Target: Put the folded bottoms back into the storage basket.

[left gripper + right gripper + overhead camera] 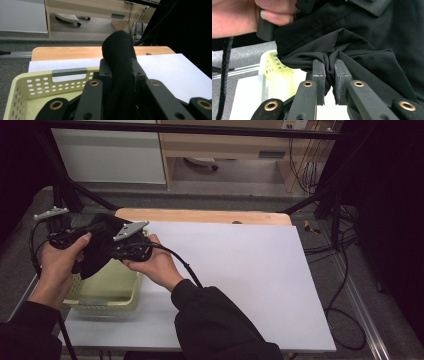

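Cloth: a black cloth (97, 247) is held up between the two grippers, over the far end of the basket; its lower part hangs down toward the basket's inside; in the left gripper view a bunched fold rises above the jaws
Left gripper: left gripper (119, 71) has its jaws closed tight on the cloth, the fabric pinched between the pads; it sits at the left of the high view, in the person's left hand (60, 265)
Right gripper: right gripper (329, 68) is clamped on a gathered fold of the cloth, the fabric squeezed in the narrow gap; the right hand (155, 262) holds it just beside the left one
Basket: a pale yellow-green perforated basket (127, 295) stands at the near left of the table, below the cloth
Table: white sheet (250, 270) covers the top; bare wood edge at the far side
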The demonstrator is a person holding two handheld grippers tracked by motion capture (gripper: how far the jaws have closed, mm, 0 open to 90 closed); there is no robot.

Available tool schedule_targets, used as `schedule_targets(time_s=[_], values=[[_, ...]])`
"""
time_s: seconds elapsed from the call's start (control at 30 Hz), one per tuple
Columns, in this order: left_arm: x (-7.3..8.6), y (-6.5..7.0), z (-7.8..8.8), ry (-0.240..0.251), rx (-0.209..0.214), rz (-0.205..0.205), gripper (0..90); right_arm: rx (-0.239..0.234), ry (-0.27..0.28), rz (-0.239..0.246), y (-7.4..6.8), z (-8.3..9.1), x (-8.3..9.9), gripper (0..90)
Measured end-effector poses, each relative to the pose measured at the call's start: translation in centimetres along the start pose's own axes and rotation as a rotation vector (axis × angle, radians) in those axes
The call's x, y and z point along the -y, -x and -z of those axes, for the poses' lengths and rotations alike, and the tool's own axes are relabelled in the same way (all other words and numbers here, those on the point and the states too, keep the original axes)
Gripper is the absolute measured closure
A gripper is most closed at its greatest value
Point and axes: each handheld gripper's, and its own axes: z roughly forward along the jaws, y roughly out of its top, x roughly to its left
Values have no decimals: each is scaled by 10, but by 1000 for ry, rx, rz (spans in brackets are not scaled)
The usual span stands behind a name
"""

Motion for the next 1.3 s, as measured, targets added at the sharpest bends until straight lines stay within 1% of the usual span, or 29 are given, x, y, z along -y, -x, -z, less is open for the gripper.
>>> schedule_targets(time_s=[0.07,0.27,0.47,0.87,0.97,1.1,1.3], values=[[1,-1,1,-1,-2,0,765,2,-5,-5,-1,-1,1,819],[2,-5,4,2,-10,5,765,1,-7,4,-3,-5,2,819],[4,-8,7,5,-17,8,765,4,-13,1,-4,-8,3,819],[12,-14,4,5,-42,22,765,7,-39,8,-3,-15,7,819],[15,-15,2,-2,-44,20,765,5,-45,14,-4,-19,10,819],[19,-17,0,-3,-48,29,765,4,-55,14,-4,-22,13,819],[26,-18,-2,-11,-46,38,765,-4,-58,5,-4,-24,19,819]])
